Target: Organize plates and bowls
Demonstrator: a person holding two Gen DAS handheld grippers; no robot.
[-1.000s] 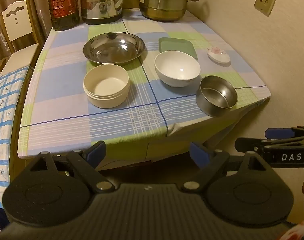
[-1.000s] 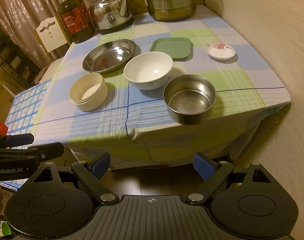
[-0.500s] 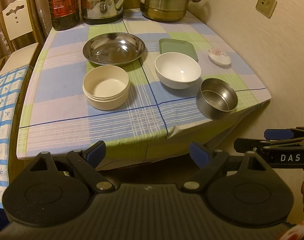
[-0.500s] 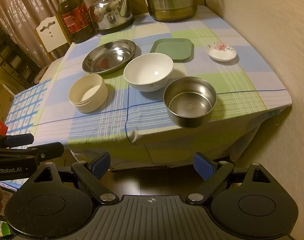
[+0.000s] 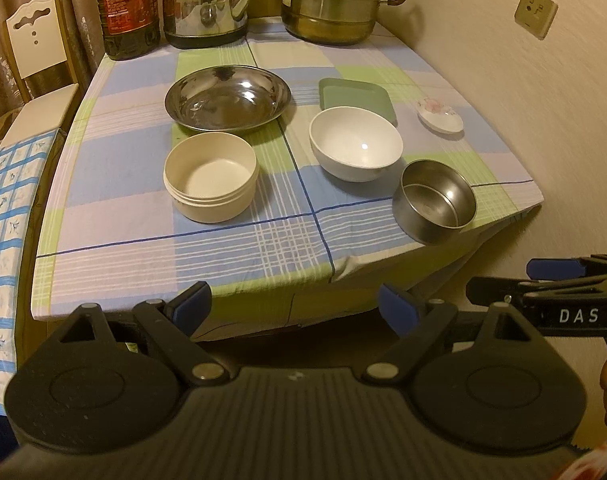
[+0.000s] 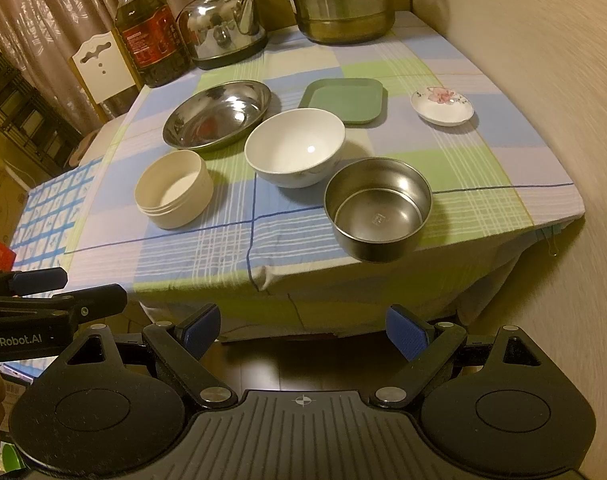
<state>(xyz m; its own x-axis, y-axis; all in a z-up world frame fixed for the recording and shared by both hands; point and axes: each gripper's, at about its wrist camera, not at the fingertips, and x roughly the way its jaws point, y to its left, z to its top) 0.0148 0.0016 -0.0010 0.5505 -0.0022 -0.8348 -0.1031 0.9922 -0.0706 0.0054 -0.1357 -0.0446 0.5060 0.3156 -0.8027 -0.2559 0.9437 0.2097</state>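
On the checked tablecloth (image 5: 103, 240) stand a steel plate (image 5: 227, 98) (image 6: 217, 114), a cream round bowl (image 5: 210, 178) (image 6: 174, 188), a white bowl (image 5: 355, 142) (image 6: 295, 146), a small steel bowl (image 5: 435, 202) (image 6: 379, 208) at the front edge, a green square plate (image 5: 357, 92) (image 6: 343, 98) and a small flowered dish (image 5: 439, 114) (image 6: 441, 106). My left gripper (image 5: 293, 306) and right gripper (image 6: 303, 328) are both open and empty, held off the table's front edge. Each shows in the other's view.
An oil bottle (image 5: 125, 4), a steel kettle (image 5: 207, 4) and a stacked steamer pot (image 5: 331, 0) stand along the table's back. A white chair (image 5: 27, 44) is at the left. A wall (image 5: 543, 120) runs along the right side.
Both grippers have drifted slightly toward the table; the dishes appear a little nearer. Nothing on the table has moved.
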